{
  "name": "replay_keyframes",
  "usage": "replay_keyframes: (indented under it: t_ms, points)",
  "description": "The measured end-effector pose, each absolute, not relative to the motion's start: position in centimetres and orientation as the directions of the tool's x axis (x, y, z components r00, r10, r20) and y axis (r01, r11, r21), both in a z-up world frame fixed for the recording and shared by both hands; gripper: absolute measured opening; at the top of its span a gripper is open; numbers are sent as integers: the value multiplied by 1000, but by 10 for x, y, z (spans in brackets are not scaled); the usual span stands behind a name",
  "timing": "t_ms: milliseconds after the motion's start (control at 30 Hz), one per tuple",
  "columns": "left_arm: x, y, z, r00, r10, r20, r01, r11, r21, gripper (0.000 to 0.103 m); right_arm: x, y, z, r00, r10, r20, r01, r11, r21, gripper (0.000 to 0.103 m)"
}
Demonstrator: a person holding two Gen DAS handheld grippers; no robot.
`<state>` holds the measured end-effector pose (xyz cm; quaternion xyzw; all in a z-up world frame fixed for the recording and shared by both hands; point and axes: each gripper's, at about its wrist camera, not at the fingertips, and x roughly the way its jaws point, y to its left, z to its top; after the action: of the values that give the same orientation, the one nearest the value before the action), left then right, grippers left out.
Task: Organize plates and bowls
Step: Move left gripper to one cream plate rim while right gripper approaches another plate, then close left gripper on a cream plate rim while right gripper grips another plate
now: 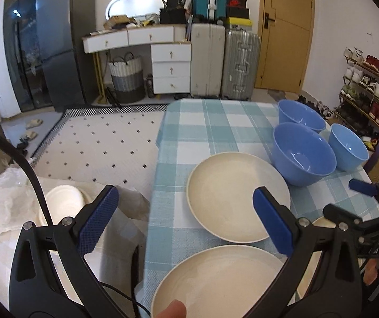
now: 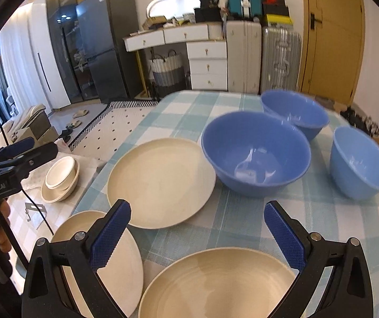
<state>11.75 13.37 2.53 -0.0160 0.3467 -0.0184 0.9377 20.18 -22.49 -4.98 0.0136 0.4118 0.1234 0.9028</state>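
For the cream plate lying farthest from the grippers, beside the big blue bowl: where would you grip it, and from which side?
Grip the far cream plate by its near rim, coming from the front with one finger over and one under. It lies flat with a low raised lip, and the big blue bowl crowds its right edge. The right gripper is open and closest.

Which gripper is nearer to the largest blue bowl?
Right. The right gripper hangs just before the largest blue bowl; the left gripper is further left, over the cream plates.
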Motion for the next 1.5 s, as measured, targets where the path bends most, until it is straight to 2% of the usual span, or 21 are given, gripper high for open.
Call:
replay_keyframes:
  t_ms: [200,567,800,1000,1167,1333,1400,1500]
  points:
    - [157,120,0,716,-66,-695,63,998,-30,101,216,-219,-63,588,223,-777,-181,973,143,103]
    - [218,122,-53,637,-127,-760,82,992,-97,101,250,-214,-85,489,213,-846,-119,977,177,98]
    - [243,121,-79,590,-97,-801,79,995,-62,101,264,-212,-102,451,202,-869,-92,979,180,96]
    - [255,119,-94,565,-105,-819,83,994,-70,99,277,-207,-113,422,193,-886,-78,981,176,86]
    - [262,112,-104,541,-112,-833,87,993,-77,94,287,-206,-120,411,190,-892,-63,982,180,82]
    - [265,104,-111,525,-101,-845,100,993,-56,94,295,-205,-127,395,196,-897,-57,980,189,75]
    - [268,102,-115,518,-90,-851,100,994,-44,91,298,-204,-130,386,202,-900,-53,979,197,69]
    - [267,101,-117,516,-92,-852,102,994,-46,88,302,-199,-132,383,198,-902,-61,980,189,66]
